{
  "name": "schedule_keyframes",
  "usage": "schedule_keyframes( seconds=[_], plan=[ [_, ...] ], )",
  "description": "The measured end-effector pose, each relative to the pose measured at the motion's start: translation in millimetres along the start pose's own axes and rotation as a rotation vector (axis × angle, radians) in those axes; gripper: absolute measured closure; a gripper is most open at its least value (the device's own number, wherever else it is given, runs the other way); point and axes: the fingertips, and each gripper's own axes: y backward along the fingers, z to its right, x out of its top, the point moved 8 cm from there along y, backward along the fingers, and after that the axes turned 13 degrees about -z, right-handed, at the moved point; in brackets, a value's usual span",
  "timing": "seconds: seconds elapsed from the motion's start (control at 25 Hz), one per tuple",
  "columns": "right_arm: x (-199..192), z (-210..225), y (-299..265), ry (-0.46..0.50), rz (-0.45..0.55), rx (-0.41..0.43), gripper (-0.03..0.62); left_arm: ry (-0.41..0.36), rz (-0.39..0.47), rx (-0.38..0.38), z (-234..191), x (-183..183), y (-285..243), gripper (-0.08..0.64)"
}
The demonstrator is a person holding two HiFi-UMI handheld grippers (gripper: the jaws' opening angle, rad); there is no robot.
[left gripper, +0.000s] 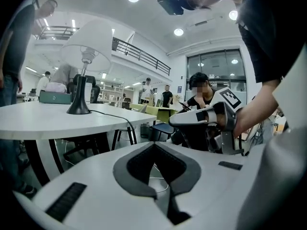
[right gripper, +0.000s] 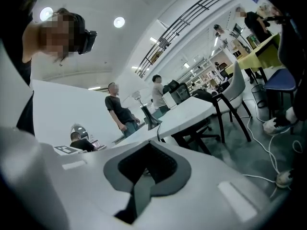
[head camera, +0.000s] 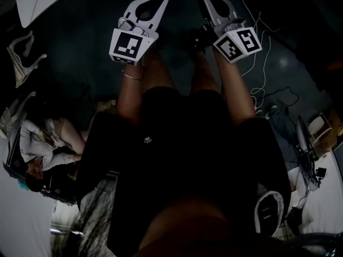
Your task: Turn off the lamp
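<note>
The lamp has a pale white shade on a black stem and a flared black foot. It stands on a round white table, ahead and to the left in the left gripper view, with its black cord trailing off the edge. In the right gripper view the lamp is small and far off on that table. My left gripper is shut and empty, well short of the table. My right gripper is also shut with nothing in it. It shows as the right gripper beside the left one.
A person stands by the table's far side, and others sit or stand further back. Black chairs stand under the table's near edge. White cables run over the dark floor beyond my legs.
</note>
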Motion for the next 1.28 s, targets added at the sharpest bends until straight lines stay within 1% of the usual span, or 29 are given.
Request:
schedule_keyframes(
  seconds=[0.12, 0.28, 0.44, 0.64, 0.88, 1.04, 1.28],
  plan=[
    [15, -10, 6, 0.004, 0.023, 0.017, 0.591, 0.008, 0.02, 0.012, 1, 16, 5, 0.554],
    [34, -23, 10, 0.027, 0.044, 0.03, 0.591, 0.026, 0.074, 0.015, 5, 45, 13, 0.554],
    [53, -34, 18, 0.058, 0.07, 0.053, 0.592, 0.001, 0.092, 0.002, 15, 66, 19, 0.554],
    [72, -44, 25, 0.097, 0.091, 0.061, 0.592, -0.013, 0.094, 0.022, 17, 77, 29, 0.554],
    [87, -59, 30, 0.118, 0.097, 0.082, 0.592, -0.047, 0.11, 0.041, 17, 99, 41, 0.554],
    [99, -65, 32, 0.126, 0.127, 0.108, 0.592, -0.062, 0.123, 0.057, 15, 115, 47, 0.554],
    [117, -72, 44, 0.136, 0.143, 0.121, 0.592, -0.061, 0.164, 0.075, 22, 143, 62, 0.554]
  ],
)
